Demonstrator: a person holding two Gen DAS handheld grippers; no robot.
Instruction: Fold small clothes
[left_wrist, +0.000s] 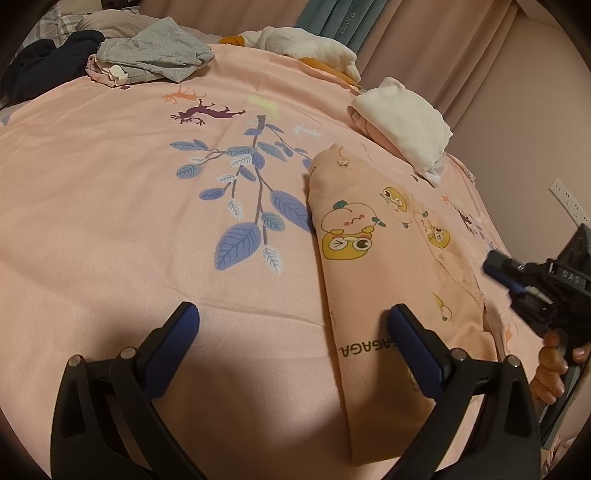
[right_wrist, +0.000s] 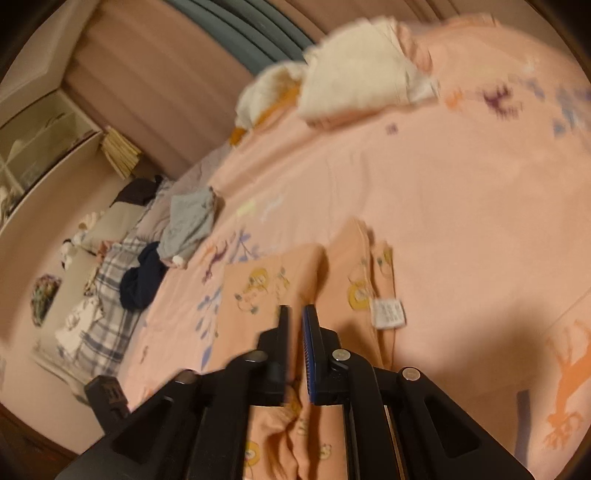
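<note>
Left gripper (left_wrist: 293, 332) jaws spread beside the pink garment (left_wrist: 388, 266); right gripper (right_wrist: 295, 325) jaws pinch it (blurred).

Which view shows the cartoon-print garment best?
The left wrist view: the pink cartoon-print garment lies sharp and nearly whole on the bedspread. In the right wrist view it is motion-blurred and partly hidden behind the right gripper, though its white label shows.

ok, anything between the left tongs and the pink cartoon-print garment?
Nothing visible. The left tongs hang open over bare bedsheet, and the pink cartoon-print garment lies right beside its right-hand finger.
</note>
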